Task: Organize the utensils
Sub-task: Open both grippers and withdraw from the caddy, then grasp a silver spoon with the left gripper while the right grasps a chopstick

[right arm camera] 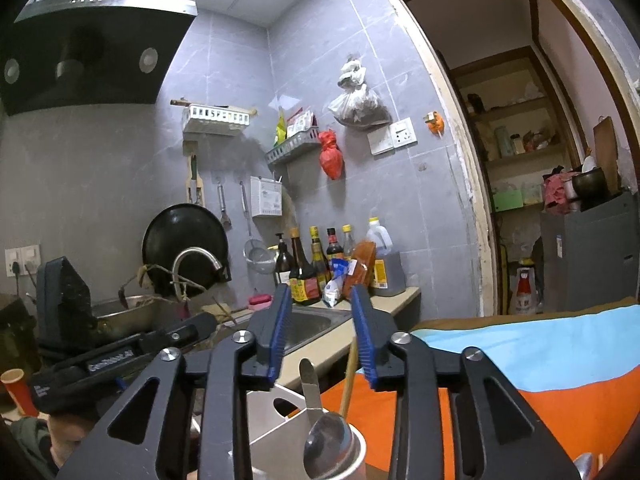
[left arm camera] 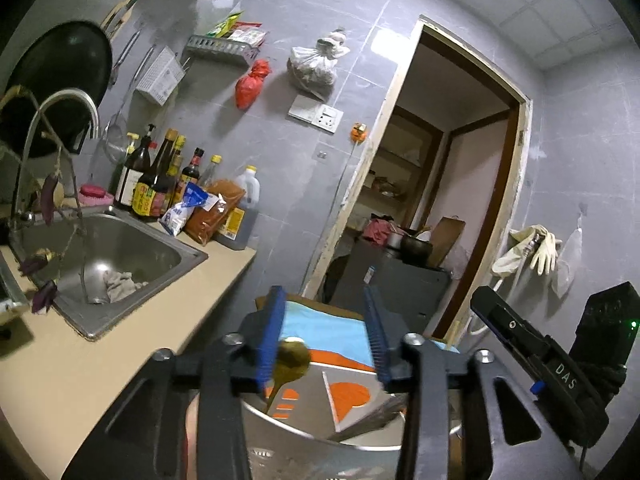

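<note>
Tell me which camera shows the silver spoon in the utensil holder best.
The right wrist view: the silver spoon stands bowl-up in the white utensil holder, directly below the open right gripper. The left wrist view shows no silver spoon, only a gold spoon between the left gripper's fingers.

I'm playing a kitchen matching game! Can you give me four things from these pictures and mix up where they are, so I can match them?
Things:
1. gold spoon
2. rag
3. red bag
4. rubber gloves

Places:
A. hanging on the wall right of the doorway
B. lying in the sink
C. between the left gripper's blue fingers
D. hanging on the wall under the grey shelf

Pairs: 1-C, 2-B, 3-D, 4-A
</note>
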